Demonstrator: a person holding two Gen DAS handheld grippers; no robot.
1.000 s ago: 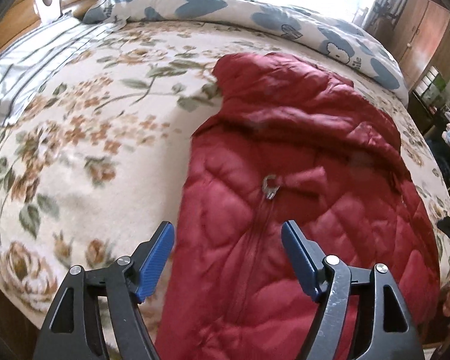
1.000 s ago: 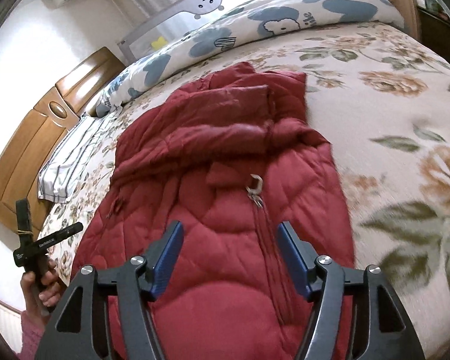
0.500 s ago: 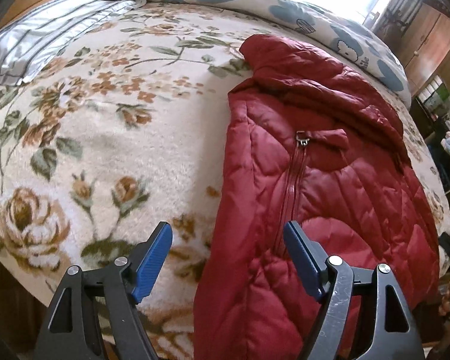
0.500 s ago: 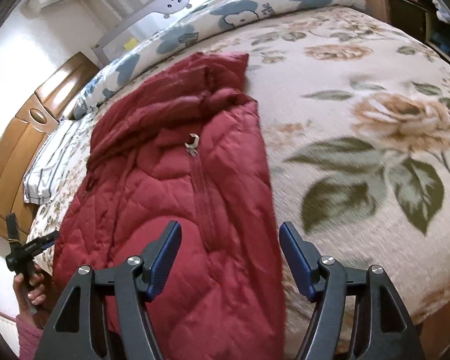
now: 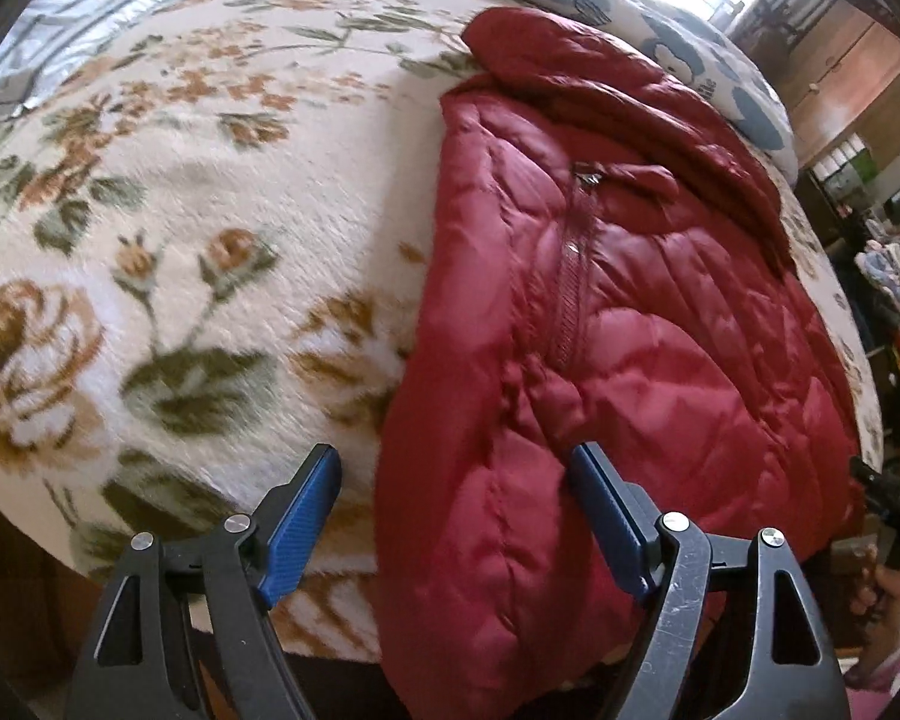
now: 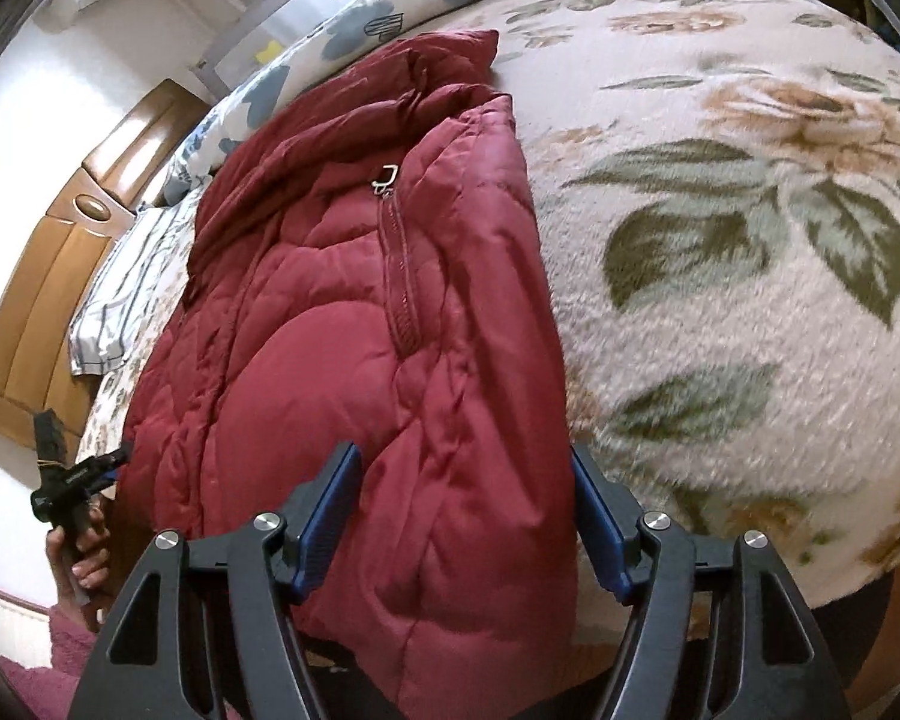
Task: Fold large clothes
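Note:
A dark red quilted puffer jacket (image 5: pixel 618 330) lies zipped on a floral bedspread (image 5: pixel 180 240), its hem hanging over the bed's near edge. It also shows in the right wrist view (image 6: pixel 354 312). My left gripper (image 5: pixel 456 516) is open at the hem's left corner, the jacket's left edge between its blue pads. My right gripper (image 6: pixel 465 516) is open around the hem's right corner, the fabric between its pads (image 6: pixel 330 510). The zipper pull (image 6: pixel 385 178) sits near the collar.
A blue-and-white patterned duvet (image 6: pixel 390 6) lies along the far side of the bed. A striped pillow (image 6: pixel 126 288) rests by the wooden headboard (image 6: pixel 60 252). Wooden cabinets (image 5: pixel 858 78) and clutter stand beyond the bed at right.
Both grippers have pulled back and down from above the jacket's middle to its hem at the bed's near edge. Both stayed open.

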